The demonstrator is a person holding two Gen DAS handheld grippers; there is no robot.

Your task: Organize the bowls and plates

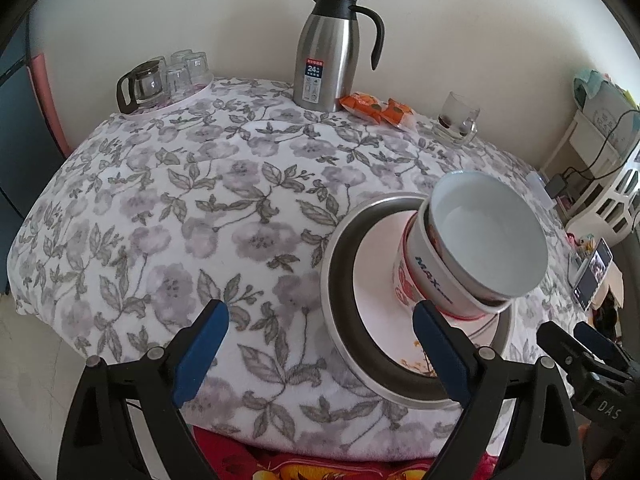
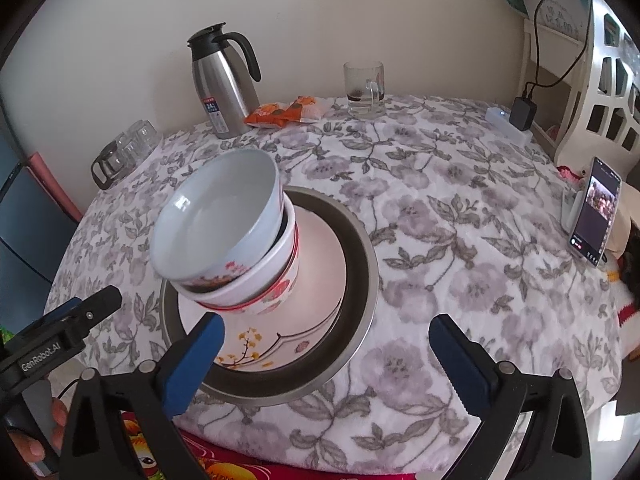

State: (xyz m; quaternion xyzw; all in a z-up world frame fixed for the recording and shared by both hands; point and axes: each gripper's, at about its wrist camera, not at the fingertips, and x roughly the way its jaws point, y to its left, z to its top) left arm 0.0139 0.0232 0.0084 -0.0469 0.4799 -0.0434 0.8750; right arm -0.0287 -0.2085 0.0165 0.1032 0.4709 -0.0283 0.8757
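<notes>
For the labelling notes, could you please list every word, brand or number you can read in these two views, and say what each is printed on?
"M.A.X": on the side of the white nested bowl; smaller print beside it is unreadable.
"24": on the label of the stainless steel thermos jug; the rest is too small.
"GenRobot.AI": on the black left gripper.
"DAS": on the black right gripper.
Orange snack packets and the upright phone screen: unreadable.

Plate [image 2: 320, 320]: centre hidden under bowl stack [image 2: 240, 248]; near rim behind left finger of right tool [image 2: 326, 350], at 7 o'clock. Lower bowls show only rims and side bands. Phone [image 2: 596, 212] screen at 3 o'clock too small to read. Flask [image 1: 320, 60] label print illegible. Glasses [image 1: 176, 72] at 10 o'clock overlap, count unclear. Hand [image 2: 36, 436] cut by the frame edge at 8 o'clock.
</notes>
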